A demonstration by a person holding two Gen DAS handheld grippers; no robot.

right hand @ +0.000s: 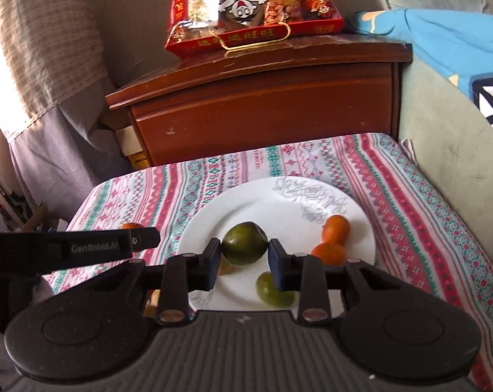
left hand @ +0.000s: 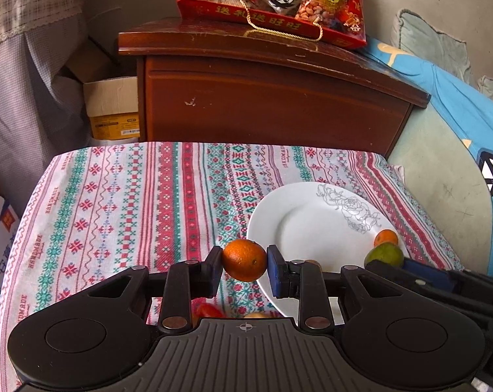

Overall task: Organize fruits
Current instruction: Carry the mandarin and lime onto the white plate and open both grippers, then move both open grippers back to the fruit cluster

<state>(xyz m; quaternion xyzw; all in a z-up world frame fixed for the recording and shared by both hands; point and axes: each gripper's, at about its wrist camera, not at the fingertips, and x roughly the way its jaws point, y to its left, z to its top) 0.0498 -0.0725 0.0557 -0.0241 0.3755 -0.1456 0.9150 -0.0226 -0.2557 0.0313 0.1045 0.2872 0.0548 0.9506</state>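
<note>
Gripping a round orange mandarin [left hand: 244,260] between both pads, the left gripper [left hand: 244,266] holds it in the air just off the near-left rim of the white round ceramic plate with a grey rose drawing [left hand: 315,228]. Over on the other side, the right gripper [right hand: 244,254] has its fingers pinched on a round dark-green citrus fruit [right hand: 244,243], right above the plate's middle. Already lying on that plate: two small orange mandarins [right hand: 333,240] touching each other at the right side, and a pale green translucent fruit [right hand: 274,290] near the front edge, partly hidden behind the right finger. The plate sits on a red, green and white cross-stitch patterned tablecloth [left hand: 132,202]. Beyond the cloth stands a dark brown wooden bedside cabinet [left hand: 266,98], and on its top rests a red glossy snack gift bag with a cartoon boy [left hand: 279,0]. Right of it all, blue and pale green bedding [left hand: 458,104].
</note>
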